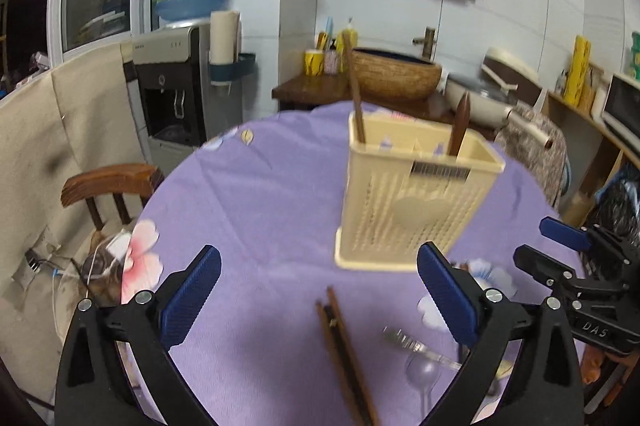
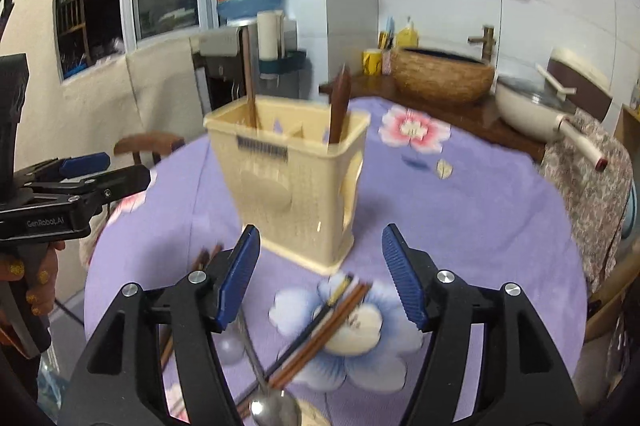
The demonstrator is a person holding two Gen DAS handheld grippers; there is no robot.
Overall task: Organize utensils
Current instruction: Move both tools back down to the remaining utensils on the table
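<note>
Only the right view shows a steel spoon (image 2: 276,412) at 6 o'clock; chopsticks (image 2: 320,330) lie before the holder (image 2: 292,182). Left gripper (image 1: 320,300) and right gripper (image 2: 320,278) both released, empty.

Utensil holder (image 1: 412,194) blocks table centre (bare cloth (image 1: 248,202) left).

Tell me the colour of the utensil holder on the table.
The utensil holder is cream-yellow plastic with a fine ribbed grid; the left wrist view shows it best.

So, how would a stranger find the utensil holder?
Look at the round table with the purple floral cloth. Near its middle stands the utensil holder, a cream plastic basket with two brown wooden handles sticking up. It alone stands upright; the chopsticks lie flat.
</note>
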